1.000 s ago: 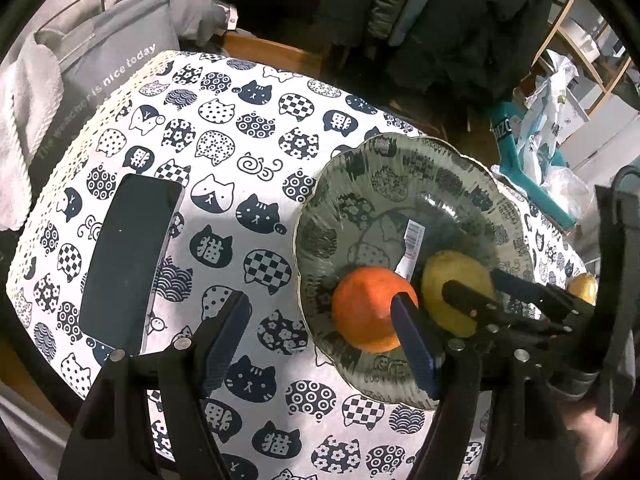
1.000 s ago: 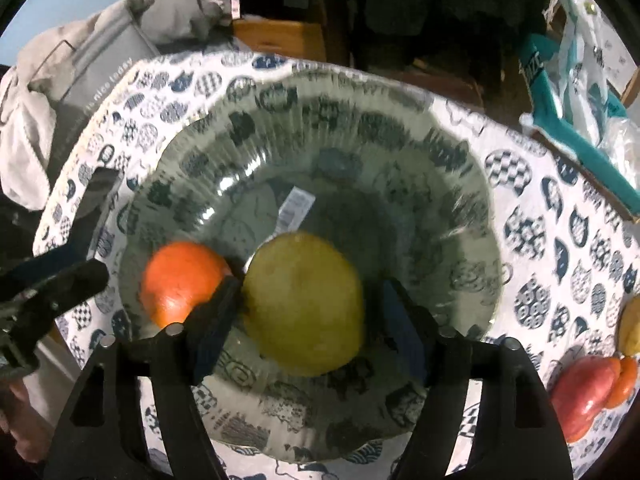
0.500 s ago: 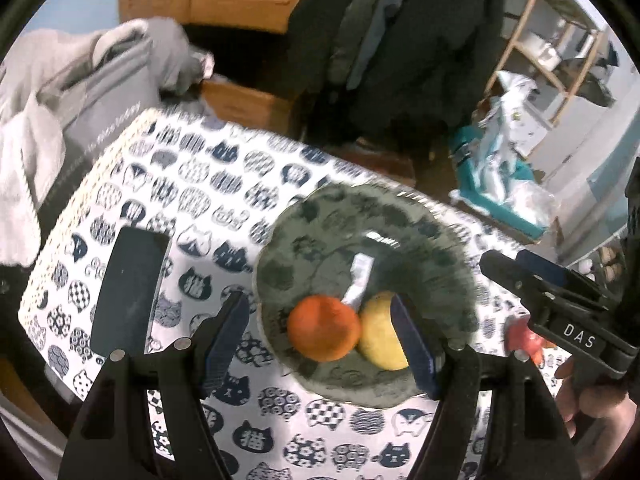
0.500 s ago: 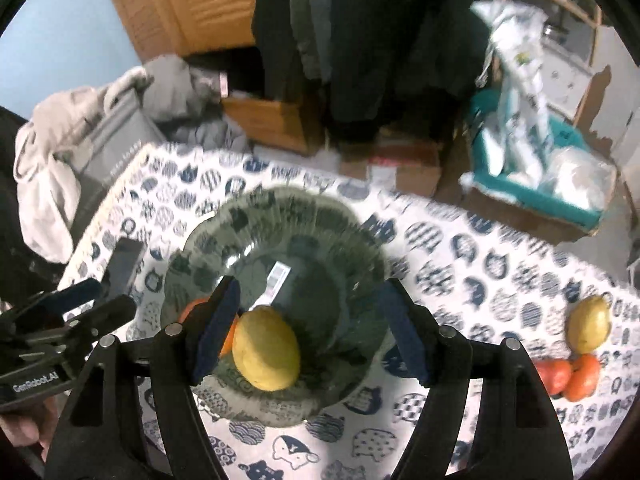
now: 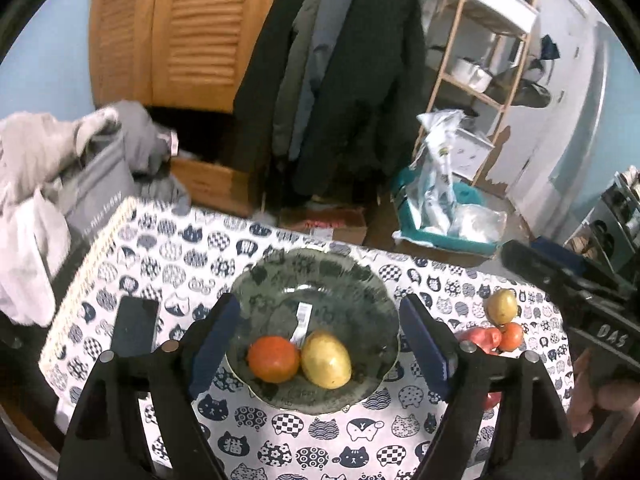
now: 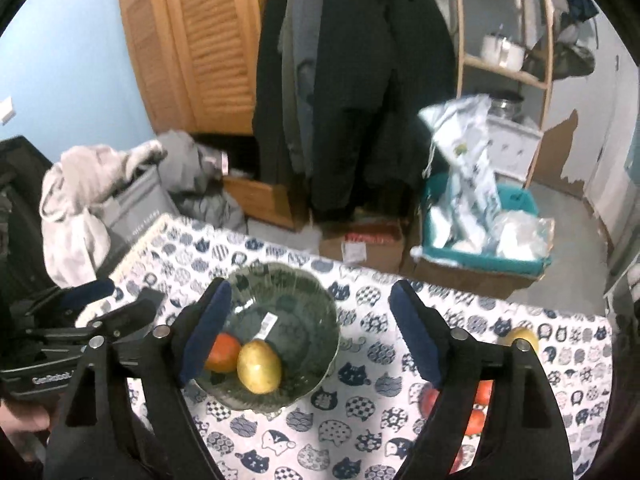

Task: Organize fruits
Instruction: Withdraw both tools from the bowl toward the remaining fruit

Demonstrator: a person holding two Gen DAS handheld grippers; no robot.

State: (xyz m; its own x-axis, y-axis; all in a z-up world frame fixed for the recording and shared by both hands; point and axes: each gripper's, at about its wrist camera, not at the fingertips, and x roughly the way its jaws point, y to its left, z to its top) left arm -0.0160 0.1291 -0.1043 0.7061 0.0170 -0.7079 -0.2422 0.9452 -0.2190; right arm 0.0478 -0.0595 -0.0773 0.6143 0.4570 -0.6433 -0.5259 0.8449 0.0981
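Note:
A green glass bowl (image 5: 280, 268) (image 6: 288, 274) stands on the cat-print tablecloth. An orange fruit (image 5: 273, 359) (image 6: 222, 354) and a yellow fruit (image 5: 326, 364) (image 6: 259, 366) lie side by side in it. My left gripper (image 5: 318, 304) (image 6: 120, 300) hangs high above the bowl. Its jaws are opening and nothing is between them. My right gripper (image 6: 309, 292) (image 5: 532, 256) is also raised, and its jaws are opening on nothing. Another yellow fruit (image 5: 502, 306) (image 6: 520, 336) and some red fruits (image 5: 480, 338) (image 6: 476, 400) lie on the cloth to the right, the red ones partly behind a finger.
A dark phone (image 5: 134, 326) lies on the cloth left of the bowl. A grey bag with clothes (image 5: 92, 184) sits off the table's left edge. Beyond the far edge are cardboard boxes (image 5: 324, 224), a teal bin (image 5: 440, 216), hanging coats and a wooden shelf (image 5: 480, 60).
Both grippers have lifted up and back from the bowl, so it looks smaller. The right gripper has left the yellow fruit lying in the bowl beside the orange one. Both jaws stand wider.

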